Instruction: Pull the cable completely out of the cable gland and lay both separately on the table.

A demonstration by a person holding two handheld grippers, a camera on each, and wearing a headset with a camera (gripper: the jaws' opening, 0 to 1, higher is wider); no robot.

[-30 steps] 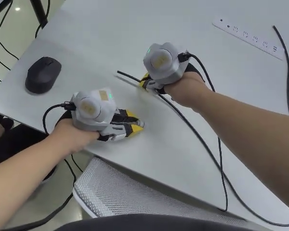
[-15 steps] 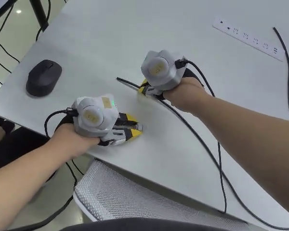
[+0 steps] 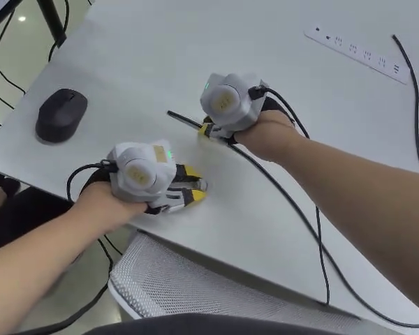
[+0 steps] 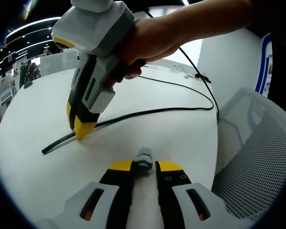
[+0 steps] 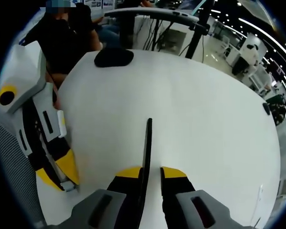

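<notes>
Grippers both low over the white table [image 3: 160,56]. The left gripper [image 4: 144,168] has its yellow-tipped jaws clamped on the cable gland [image 4: 144,157], a small pale-grey round piece protruding past the tips, near the table's front edge. The right gripper [image 5: 151,172] pinches the black cable [image 5: 147,143] just back from its free end. That end lies on the tabletop beyond the jaws, and the rest trails back past the person's right hand [image 3: 269,132]. Gland and cable are apart; the cable does not pass through the gland. A black mouse [image 3: 61,114] sits near the table's left edge. A white power strip [image 3: 356,52] lies at the far side, its markings too small to read. A mesh chair [image 3: 195,286] stands below the front edge.
</notes>
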